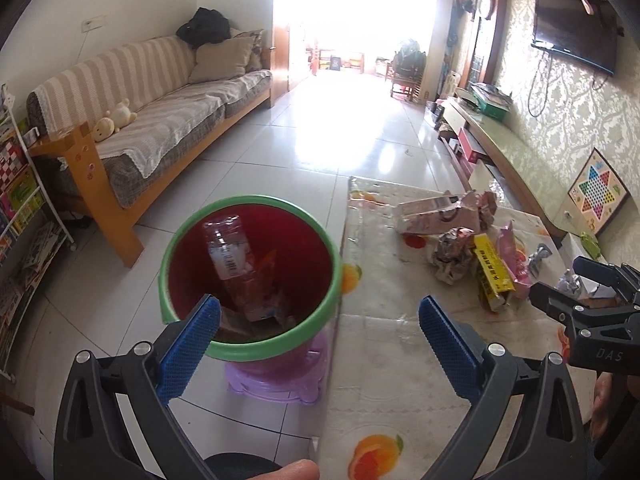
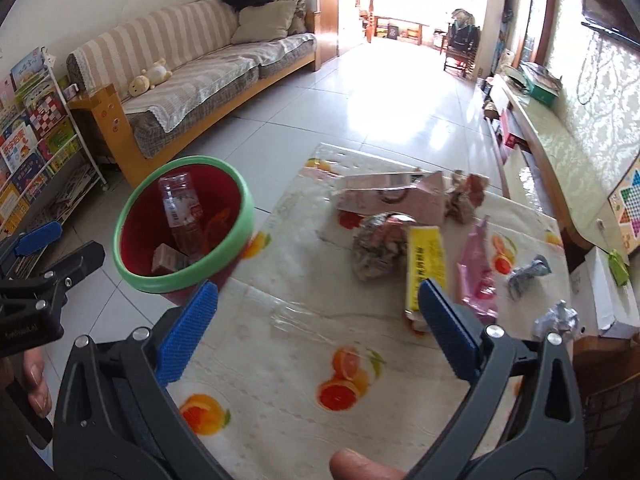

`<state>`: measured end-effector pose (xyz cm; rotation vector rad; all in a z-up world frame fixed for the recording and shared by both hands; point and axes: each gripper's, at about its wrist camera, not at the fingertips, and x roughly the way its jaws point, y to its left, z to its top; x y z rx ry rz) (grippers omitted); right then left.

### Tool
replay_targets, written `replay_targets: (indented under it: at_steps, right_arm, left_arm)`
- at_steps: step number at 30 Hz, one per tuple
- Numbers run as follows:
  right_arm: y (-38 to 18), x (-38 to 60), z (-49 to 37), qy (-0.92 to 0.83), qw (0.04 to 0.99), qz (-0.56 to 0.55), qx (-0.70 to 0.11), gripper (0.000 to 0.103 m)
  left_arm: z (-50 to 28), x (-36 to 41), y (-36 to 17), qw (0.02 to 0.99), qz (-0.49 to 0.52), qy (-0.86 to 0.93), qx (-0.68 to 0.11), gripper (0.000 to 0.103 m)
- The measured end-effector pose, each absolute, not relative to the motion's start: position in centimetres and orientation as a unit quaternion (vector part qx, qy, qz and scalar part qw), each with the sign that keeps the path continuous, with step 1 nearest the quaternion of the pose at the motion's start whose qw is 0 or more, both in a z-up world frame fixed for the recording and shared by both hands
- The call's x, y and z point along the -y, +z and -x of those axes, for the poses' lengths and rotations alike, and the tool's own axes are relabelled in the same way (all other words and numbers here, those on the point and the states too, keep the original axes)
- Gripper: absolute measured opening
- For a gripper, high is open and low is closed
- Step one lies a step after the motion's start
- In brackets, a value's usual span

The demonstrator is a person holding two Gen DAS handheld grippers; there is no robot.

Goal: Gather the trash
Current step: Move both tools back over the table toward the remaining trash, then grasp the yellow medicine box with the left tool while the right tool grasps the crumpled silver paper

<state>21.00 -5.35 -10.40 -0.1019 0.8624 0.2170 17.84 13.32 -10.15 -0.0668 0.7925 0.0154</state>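
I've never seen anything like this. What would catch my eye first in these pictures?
Probably the red bin with a green rim, standing beside the table with a clear plastic bottle already inside. Next, the litter on the fruit-print tablecloth: a yellow box and a pink wrapper, just ahead of the open right gripper.

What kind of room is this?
Most likely a home living room: a long striped fabric sofa along one wall, a wall-mounted flat black television opposite, and a white rack of children's books.

A long striped beige fabric sofa [image 1: 160,92] stands against the white wall, two small cream plush toys [image 1: 114,120] lying on its seat, a black flat television [image 1: 576,30] mounted opposite.
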Motion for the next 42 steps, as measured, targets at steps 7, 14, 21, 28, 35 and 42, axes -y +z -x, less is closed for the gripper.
replay_targets:
  at_steps: [7,14,21,28,35,42]
  right_arm:
    - [-11.7,16.1,-18.8,0.019,0.9,0.025,-0.434,0.099]
    - [-13.7,23.2,-17.1,-0.028,0.896,-0.017,-0.443,0.099]
    - [-15.4,26.9,-16.5,-0.041,0.892,-0.04,-0.449,0.099]
    - [-16.2,29.9,-16.8,-0.055,0.889,-0.062,-0.449,0.099]
    - [-17.2,31.7,-17.5,-0.064,0.886,-0.071,-0.454,0.099]
    - [-18.1,33.4,-19.7,-0.061,0.883,-0.085,-0.457,0.099]
  left_arm:
    - [-19.5,-5.8,-11.4,0.909,0.017,-0.06,-0.411,0.095]
    - [-24.2,1.8,-14.3,0.888,0.029,-0.107,-0.447,0.095]
    - [-29.6,7.8,-18.9,0.87,0.039,-0.078,-0.485,0.095]
    - [-32.9,9.8,-22.9,0.845,0.07,-0.052,-0.528,0.095]
    - [-34.4,10.9,-25.4,0.827,0.054,-0.036,-0.559,0.066]
    - [-33.9,11.8,-24.2,0.836,0.056,-0.066,-0.542,0.039]
